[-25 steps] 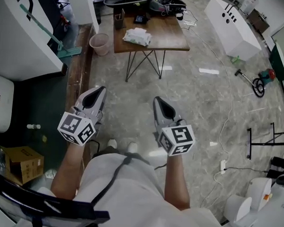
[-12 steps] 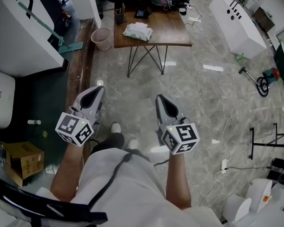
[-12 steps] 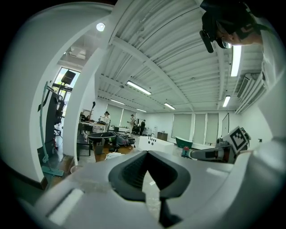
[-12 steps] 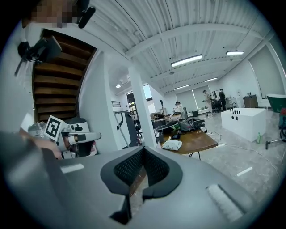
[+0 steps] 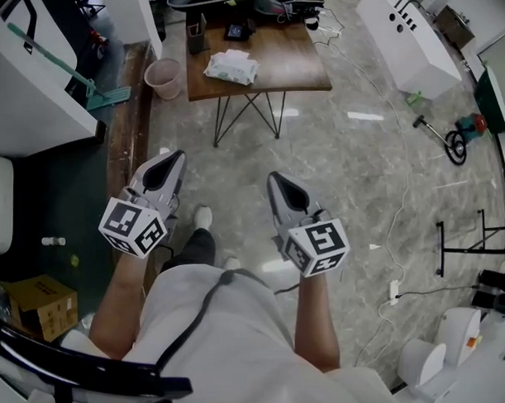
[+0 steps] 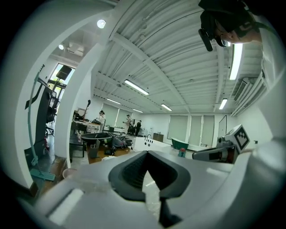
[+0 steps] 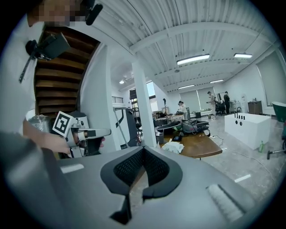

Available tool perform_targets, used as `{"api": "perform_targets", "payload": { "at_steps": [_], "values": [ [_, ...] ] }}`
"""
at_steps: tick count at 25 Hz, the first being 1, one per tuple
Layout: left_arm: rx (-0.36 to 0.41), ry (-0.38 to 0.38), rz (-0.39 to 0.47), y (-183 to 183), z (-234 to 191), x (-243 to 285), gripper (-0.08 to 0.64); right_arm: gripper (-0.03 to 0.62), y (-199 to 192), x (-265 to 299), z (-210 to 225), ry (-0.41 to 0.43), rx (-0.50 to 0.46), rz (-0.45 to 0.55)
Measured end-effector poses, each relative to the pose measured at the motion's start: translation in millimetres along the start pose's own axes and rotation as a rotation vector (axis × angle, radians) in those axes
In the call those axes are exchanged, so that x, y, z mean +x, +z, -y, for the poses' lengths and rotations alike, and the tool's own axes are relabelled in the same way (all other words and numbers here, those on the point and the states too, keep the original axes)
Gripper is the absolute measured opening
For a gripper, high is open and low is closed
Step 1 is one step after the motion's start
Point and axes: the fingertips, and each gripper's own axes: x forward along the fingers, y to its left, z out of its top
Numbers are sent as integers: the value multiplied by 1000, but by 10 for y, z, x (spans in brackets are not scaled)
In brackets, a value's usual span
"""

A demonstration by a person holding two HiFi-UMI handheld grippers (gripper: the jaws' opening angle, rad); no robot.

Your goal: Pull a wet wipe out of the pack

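The white wet wipe pack [image 5: 220, 67] lies on a brown wooden table [image 5: 298, 66] far ahead of me across the marble floor. In the right gripper view the wet wipe pack [image 7: 173, 146] shows beyond the jaws on the table [image 7: 203, 150]. My left gripper [image 5: 170, 159] and right gripper [image 5: 278, 179] are held side by side in mid-air, well short of the table. Both are shut with nothing between the jaws. The left gripper [image 6: 147, 154] points toward the table. The right gripper [image 7: 143, 150] sees the left gripper [image 7: 89, 133] beside it.
A pink bin [image 5: 166, 78] stands left of the table; a pen holder [image 5: 196, 33] and dark bags [image 5: 243, 2] sit at its back. A white cabinet [image 5: 407, 45], cables and a vacuum [image 5: 453, 141] lie right. A cardboard box [image 5: 38, 305] is lower left.
The person has stepped toward the table, one foot now forward, and both grippers have moved ahead with the body. Both stay shut and empty.
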Motion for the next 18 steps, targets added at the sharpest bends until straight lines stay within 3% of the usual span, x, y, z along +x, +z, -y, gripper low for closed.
{"api": "perform_targets", "payload": {
  "at_steps": [8, 12, 18],
  "values": [
    [4, -102, -33, 114, -486, 643, 6, 8, 198, 849, 101, -48, -6, -16],
    [-8, -160, -31, 222, -745, 864, 6, 8, 330, 1249, 68, -37, -5, -16],
    [32, -229, -59, 268, -1149, 1152, 6, 9, 408, 1734, 46, -24, -33, -48]
  ]
}}
